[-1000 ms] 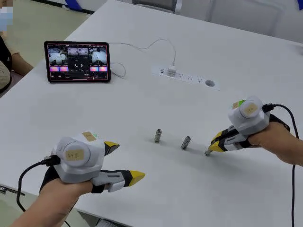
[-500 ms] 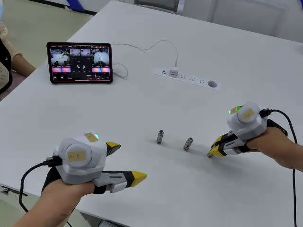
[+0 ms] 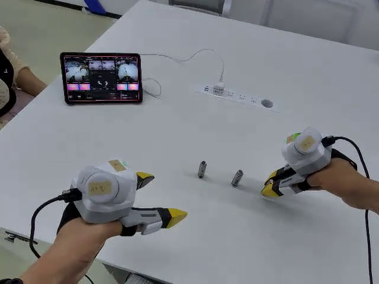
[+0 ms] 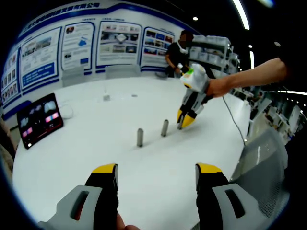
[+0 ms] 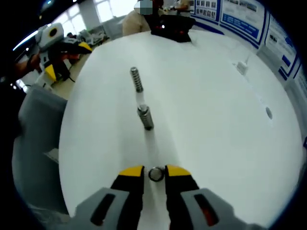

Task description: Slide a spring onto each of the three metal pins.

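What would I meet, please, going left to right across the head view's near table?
Left yellow-tipped grey tool, upright silver metal pin with coiled spring, second upright silver metal pin, right yellow-tipped grey tool, shut on a small round metal piece.

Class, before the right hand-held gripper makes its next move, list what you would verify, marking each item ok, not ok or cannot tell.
1. Far pin upright, spring on it: ok.
2. Middle pin upright, spring on it: ok.
3. Third pin gripped between the right hand-held gripper's jaws: ok.
4. Spring on the third pin: cannot tell.
5. Left hand-held gripper open, away from the pins: ok.
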{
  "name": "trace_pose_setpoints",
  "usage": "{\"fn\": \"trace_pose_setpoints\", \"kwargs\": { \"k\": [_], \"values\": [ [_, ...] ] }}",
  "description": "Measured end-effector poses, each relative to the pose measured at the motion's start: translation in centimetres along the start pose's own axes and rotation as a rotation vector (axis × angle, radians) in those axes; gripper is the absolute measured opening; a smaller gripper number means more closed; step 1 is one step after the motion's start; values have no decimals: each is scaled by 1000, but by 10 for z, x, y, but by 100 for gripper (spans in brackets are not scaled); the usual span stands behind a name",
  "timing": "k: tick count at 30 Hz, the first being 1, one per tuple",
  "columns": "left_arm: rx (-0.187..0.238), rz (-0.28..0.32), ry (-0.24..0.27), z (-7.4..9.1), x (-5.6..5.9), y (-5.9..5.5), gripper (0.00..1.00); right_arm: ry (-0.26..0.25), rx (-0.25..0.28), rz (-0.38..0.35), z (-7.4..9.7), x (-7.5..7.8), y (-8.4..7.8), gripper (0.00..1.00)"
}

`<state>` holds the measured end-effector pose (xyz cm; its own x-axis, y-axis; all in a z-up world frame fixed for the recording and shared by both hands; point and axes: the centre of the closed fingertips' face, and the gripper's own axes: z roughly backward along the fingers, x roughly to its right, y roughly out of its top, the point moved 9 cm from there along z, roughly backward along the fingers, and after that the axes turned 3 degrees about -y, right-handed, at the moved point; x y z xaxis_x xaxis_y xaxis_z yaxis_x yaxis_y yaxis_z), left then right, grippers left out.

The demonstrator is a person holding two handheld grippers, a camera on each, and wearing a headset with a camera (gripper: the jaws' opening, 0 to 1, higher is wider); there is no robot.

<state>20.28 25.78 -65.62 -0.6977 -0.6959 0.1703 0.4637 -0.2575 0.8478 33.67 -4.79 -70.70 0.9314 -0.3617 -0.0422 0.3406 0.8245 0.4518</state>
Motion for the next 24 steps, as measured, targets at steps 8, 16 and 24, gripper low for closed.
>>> {"fn": "trace_pose_setpoints", "kwargs": {
  "k": [8, 16, 24],
  "values": [
    [5, -8, -9, -3, 0, 6, 68, -13, 16, -53, 7, -3, -6, 33],
    [2, -17, -32, -8, -1, 11, 68, -37, 67, -139, 19, -6, -16, 40],
    [18, -20, -37, -12, -1, 15, 68, -57, 132, -238, 32, -15, -27, 50]
  ]
}}
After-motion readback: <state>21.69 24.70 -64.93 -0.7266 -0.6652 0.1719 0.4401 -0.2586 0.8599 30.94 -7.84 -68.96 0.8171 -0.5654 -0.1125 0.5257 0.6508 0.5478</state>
